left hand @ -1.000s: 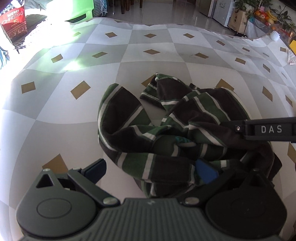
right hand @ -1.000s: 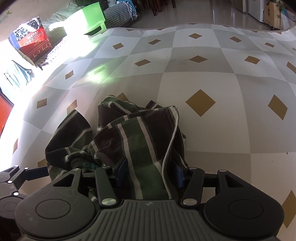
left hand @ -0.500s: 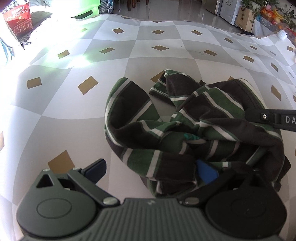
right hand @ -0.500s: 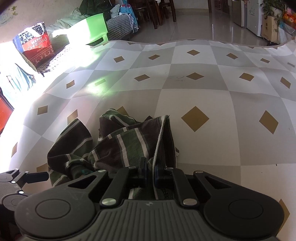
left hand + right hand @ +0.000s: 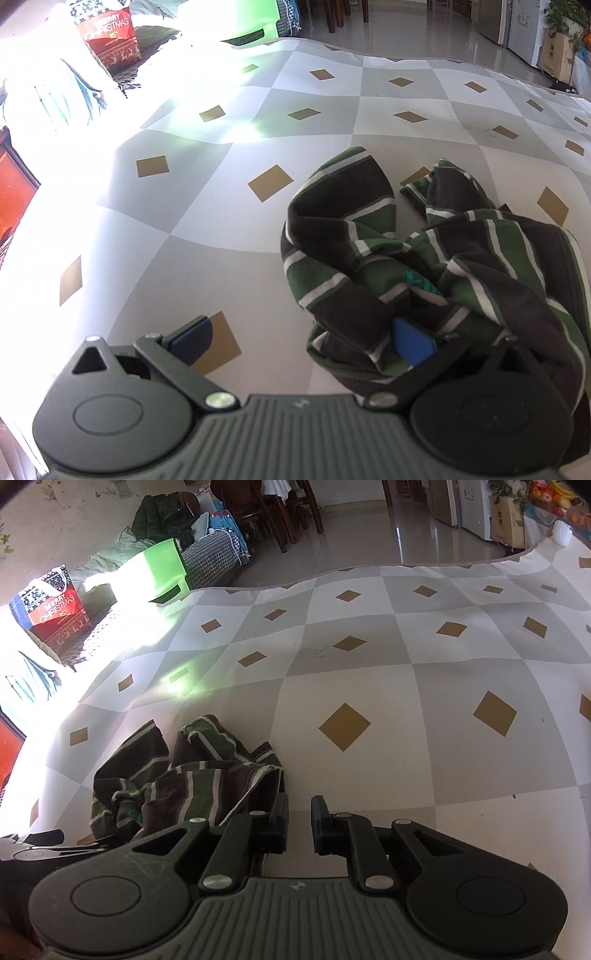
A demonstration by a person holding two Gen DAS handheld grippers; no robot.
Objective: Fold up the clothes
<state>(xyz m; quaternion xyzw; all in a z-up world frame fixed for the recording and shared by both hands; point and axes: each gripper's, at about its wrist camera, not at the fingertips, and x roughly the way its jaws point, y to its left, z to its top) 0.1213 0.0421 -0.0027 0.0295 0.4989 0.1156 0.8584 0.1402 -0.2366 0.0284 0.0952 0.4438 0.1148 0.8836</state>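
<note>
The shirt [image 5: 436,266] drapes the right finger of the wide-apart left gripper [image 5: 303,339] and lies just left of the slightly parted right gripper [image 5: 299,823], seemingly unheld.

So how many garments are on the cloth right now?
1. A crumpled green-and-brown striped garment lies bunched on the checked cloth, by the left gripper, whose jaws are open, and left of the right gripper. Anything tucked inside the bunch would be hidden.
</note>
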